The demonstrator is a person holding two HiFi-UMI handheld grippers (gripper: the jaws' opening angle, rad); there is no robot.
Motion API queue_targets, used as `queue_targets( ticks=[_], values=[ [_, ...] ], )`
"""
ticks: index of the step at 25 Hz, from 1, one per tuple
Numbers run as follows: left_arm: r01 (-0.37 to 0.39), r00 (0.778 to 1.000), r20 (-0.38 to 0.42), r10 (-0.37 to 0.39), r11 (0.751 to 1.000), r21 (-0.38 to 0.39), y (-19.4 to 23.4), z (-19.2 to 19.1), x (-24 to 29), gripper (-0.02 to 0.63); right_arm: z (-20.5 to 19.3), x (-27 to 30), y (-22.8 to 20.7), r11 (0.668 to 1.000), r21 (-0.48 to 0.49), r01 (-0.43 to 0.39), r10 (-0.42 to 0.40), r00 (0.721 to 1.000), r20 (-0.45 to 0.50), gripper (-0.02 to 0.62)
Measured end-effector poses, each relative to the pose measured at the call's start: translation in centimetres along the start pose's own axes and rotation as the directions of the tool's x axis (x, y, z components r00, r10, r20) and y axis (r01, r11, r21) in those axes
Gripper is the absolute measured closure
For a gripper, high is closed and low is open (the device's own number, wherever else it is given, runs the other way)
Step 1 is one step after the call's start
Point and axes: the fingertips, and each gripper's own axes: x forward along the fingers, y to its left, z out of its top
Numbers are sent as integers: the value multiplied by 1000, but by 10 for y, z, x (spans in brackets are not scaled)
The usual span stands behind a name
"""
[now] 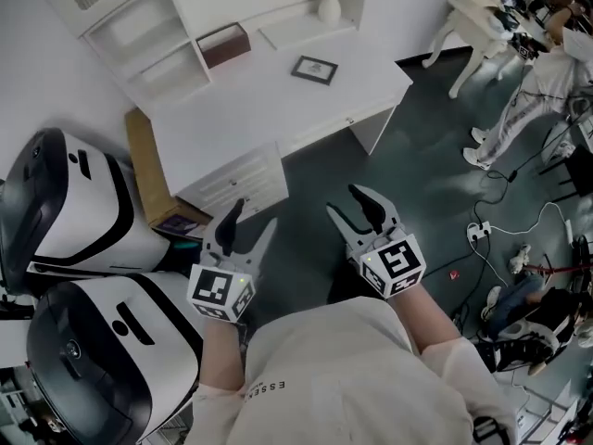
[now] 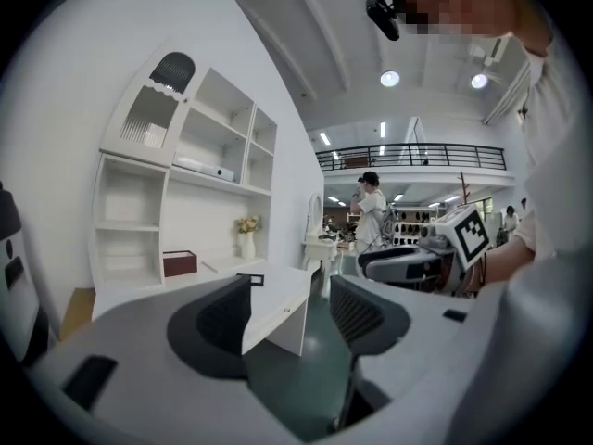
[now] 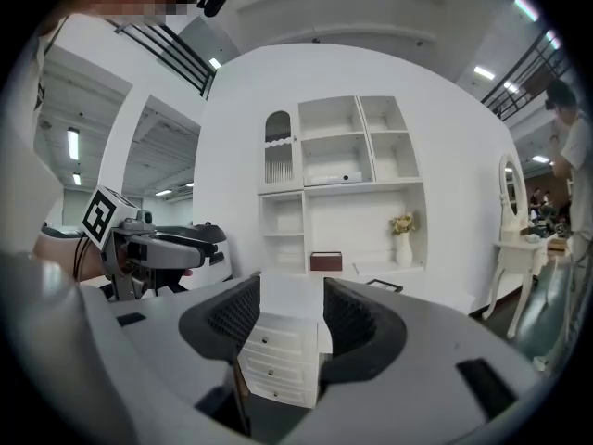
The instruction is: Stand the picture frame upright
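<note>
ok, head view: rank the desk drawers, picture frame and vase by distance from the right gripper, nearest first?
From the right gripper:
1. desk drawers, low at the front, to its left.
2. picture frame, lying flat mid-desktop.
3. vase, at the far back edge.

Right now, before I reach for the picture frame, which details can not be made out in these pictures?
- Image inside the picture frame: too small in the head view, seen nearly edge-on in both gripper views.
- Any stand on its back: hidden, because the frame lies flat on the desk.
- Lower desk drawers: partly covered by the right tool in the right gripper view.
</note>
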Motion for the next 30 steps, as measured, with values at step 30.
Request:
queue_targets(
  ticks=[30],
  values=[
    [-197, 980, -44, 194, 975, -98, 77, 34, 325, 354, -10, 208, -316, 991, 12, -132, 130, 957, -258, 371]
  ],
)
